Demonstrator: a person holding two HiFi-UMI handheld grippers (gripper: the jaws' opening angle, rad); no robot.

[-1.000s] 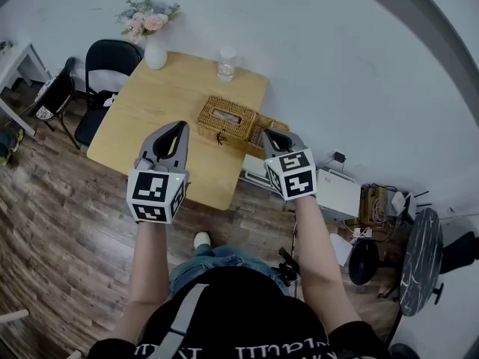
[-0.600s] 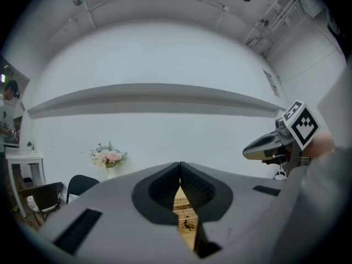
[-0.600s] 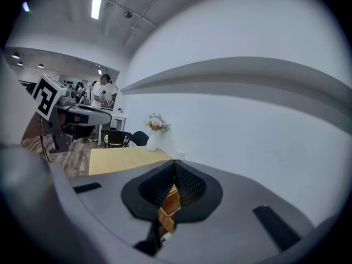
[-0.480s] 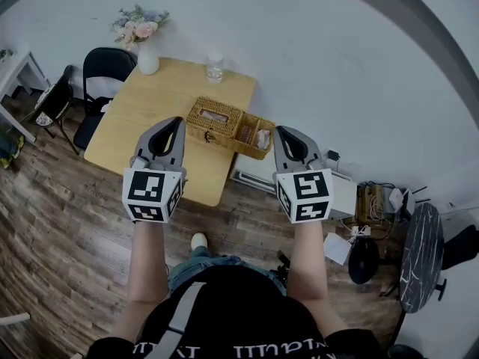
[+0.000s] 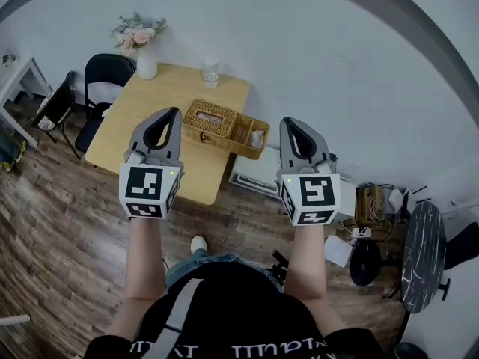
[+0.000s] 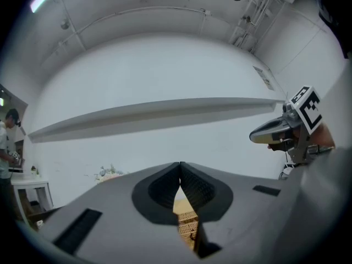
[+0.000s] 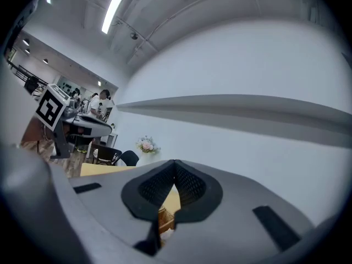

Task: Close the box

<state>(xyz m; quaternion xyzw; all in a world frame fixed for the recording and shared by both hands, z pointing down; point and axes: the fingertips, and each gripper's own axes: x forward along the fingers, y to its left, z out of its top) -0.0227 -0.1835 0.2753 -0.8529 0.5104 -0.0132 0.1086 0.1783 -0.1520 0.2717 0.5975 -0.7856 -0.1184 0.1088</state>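
The left gripper (image 5: pixel 174 111) is pressing its two jaws together with nothing between them. The right gripper (image 5: pixel 289 123) is doing the same, clenched on empty air. In each gripper view the pads are meeting at the tips, and only a narrow slit is opening lower down, with a scrap of wicker showing far beyond it.

Two bare forearms (image 5: pixel 146 249) are reaching forward from the person's body, side by side and well apart. Both grippers are pointing level toward the white wall (image 5: pixel 337 66) beyond the table (image 5: pixel 146 122), and their marker cubes (image 5: pixel 150 191) are facing up at the head camera. In the head view the left gripper is showing over the table's near edge and the right gripper off its right side.

One wicker box (image 5: pixel 212 118) is lying open on the right part of the table, as two woven halves side by side. The half with a slot in its top is sitting toward the table's middle. The open half, with something pale inside, is reaching the table's right edge, and whether it is overhanging cannot be told. The box's long axis is running across the table, parallel to the far edge.

One glass (image 5: pixel 210 72) is standing near the table's far edge, and one white vase (image 5: pixel 147 67) of flowers at its far left corner. Two black chairs (image 5: pixel 105 69) are standing off the table's left side.
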